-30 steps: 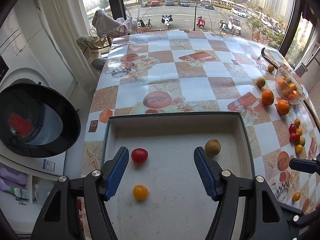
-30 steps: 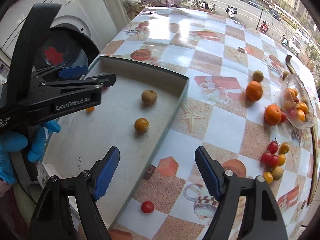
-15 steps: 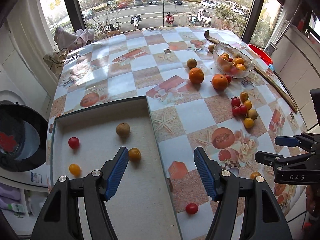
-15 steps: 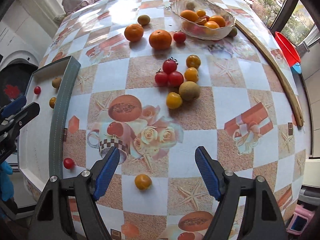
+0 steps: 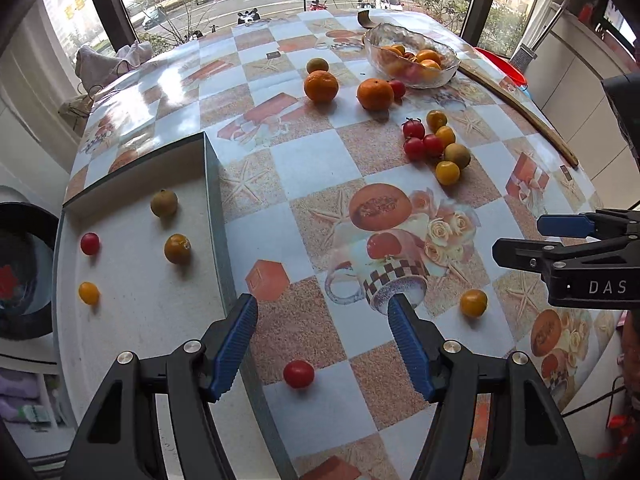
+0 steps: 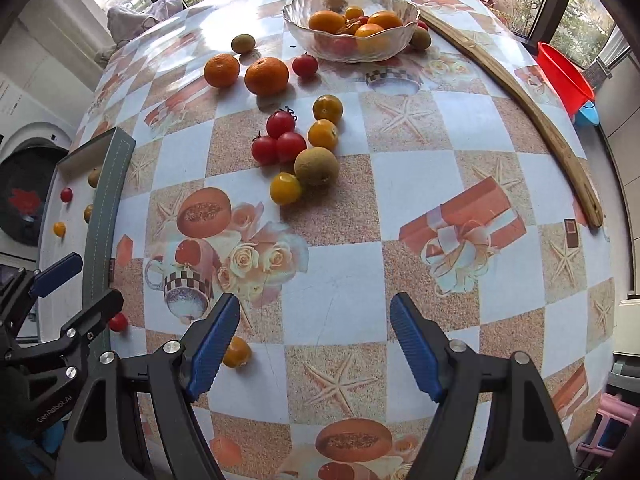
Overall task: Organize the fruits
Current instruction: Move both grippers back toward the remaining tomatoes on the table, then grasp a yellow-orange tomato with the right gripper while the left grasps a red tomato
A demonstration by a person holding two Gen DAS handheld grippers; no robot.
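On glossy checkered oilcloth (image 6: pixel 460 184), round smooth tomatoes (image 6: pixel 280 140) cluster.

Both wrist views look steeply down, sharing the fruit-strewn table (image 5: pixel 320 168).

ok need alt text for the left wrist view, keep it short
The open left gripper hangs empty over a checked tablecloth, above a lone red cherry tomato. Left of it, a shallow grey tray holds four small fruits; further off, loose tomatoes and oranges lie before a glass fruit bowl.

Orange tomato (image 6: pixel 237 353) half behind the right tool's left pad (image 6: pixel 212 345), tray (image 6: pixel 105 216) mostly cut off.
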